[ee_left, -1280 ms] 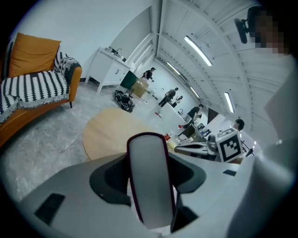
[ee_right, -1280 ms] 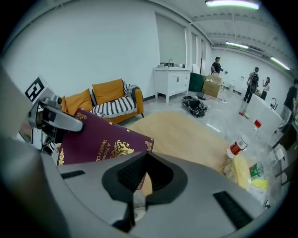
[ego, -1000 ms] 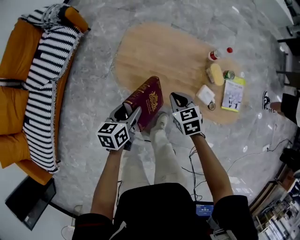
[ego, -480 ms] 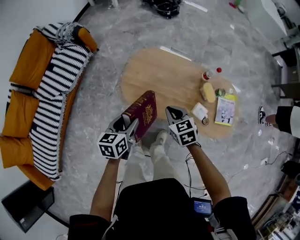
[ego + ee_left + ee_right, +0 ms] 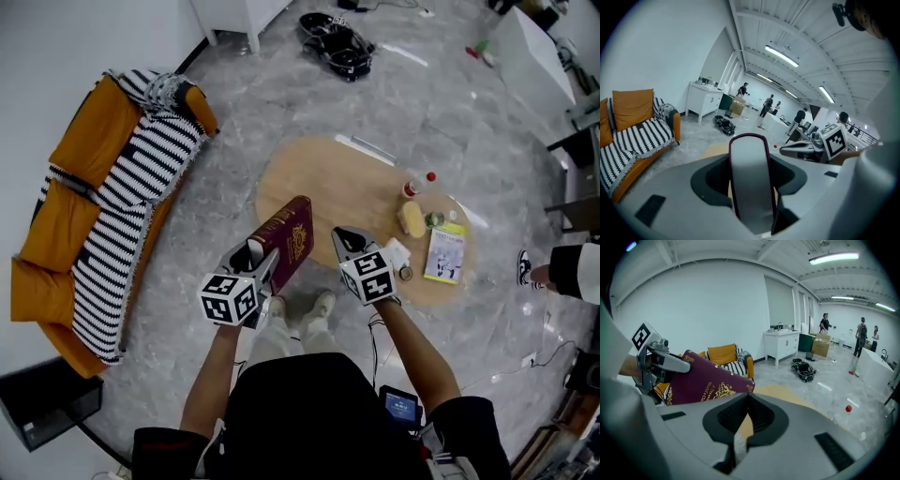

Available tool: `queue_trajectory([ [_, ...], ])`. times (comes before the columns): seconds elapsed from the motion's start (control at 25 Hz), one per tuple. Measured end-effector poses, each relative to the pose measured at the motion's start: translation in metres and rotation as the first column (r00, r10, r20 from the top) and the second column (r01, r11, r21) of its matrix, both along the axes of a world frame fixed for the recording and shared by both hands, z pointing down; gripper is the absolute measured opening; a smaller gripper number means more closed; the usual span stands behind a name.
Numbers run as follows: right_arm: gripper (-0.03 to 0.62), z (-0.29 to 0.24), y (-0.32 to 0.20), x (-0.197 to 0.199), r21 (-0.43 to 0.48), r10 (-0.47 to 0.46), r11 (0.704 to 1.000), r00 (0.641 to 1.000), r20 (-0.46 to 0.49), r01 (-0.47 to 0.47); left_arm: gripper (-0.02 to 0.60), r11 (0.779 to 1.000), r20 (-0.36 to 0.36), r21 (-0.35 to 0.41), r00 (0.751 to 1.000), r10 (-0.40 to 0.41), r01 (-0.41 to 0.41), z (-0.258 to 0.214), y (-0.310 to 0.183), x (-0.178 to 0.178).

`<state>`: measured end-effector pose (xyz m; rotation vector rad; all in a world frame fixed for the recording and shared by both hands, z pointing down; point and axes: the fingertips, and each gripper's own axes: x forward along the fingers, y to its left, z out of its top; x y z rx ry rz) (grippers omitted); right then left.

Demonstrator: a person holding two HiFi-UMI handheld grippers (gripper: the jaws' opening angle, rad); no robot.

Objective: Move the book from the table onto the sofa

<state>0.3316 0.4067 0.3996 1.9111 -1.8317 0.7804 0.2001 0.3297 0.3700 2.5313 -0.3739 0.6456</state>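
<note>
The maroon book (image 5: 289,236) with gold print stands nearly on edge in the air, above the near rim of the oval wooden table (image 5: 328,178). My left gripper (image 5: 257,253) is shut on its lower end. In the left gripper view the book's pale page edge (image 5: 749,168) fills the gap between the jaws. In the right gripper view the book's cover (image 5: 705,383) shows at the left. My right gripper (image 5: 343,238) hangs just right of the book, shut on nothing. The orange sofa (image 5: 61,211) with a striped blanket (image 5: 131,202) lies to the left.
On the table's right end stand a bottle (image 5: 417,184), a yellow object (image 5: 411,218), a small white box (image 5: 398,251) and a booklet (image 5: 443,251). A black bag (image 5: 337,42) lies on the floor beyond. Another person's foot (image 5: 525,267) is at the right.
Both grippers and the book have risen. The table and sofa now look smaller and further below. The grip on the book is unchanged.
</note>
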Motion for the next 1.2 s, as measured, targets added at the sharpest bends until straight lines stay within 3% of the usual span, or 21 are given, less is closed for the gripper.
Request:
queue_trajectory([
  [0.28,0.006,-0.032,-0.016,0.011,0.057,-0.051,0.997,0.999,-0.013,0.051,0.244,0.998,-0.011,0.069,1.000,-0.011,0.012,-0.033,-0.007,0.010],
  [0.64,0.006,-0.064,-0.027,0.011,0.156,-0.159,0.975,0.987,-0.021,0.160,0.244,0.979,-0.044,0.158,0.992,-0.122,0.127,-0.056,0.000,0.008],
  [1.2,0.006,-0.094,-0.085,-0.029,0.231,-0.291,0.929,0.956,-0.025,0.289,0.244,0.926,-0.077,0.218,0.951,-0.299,0.309,-0.082,-0.033,-0.047],
])
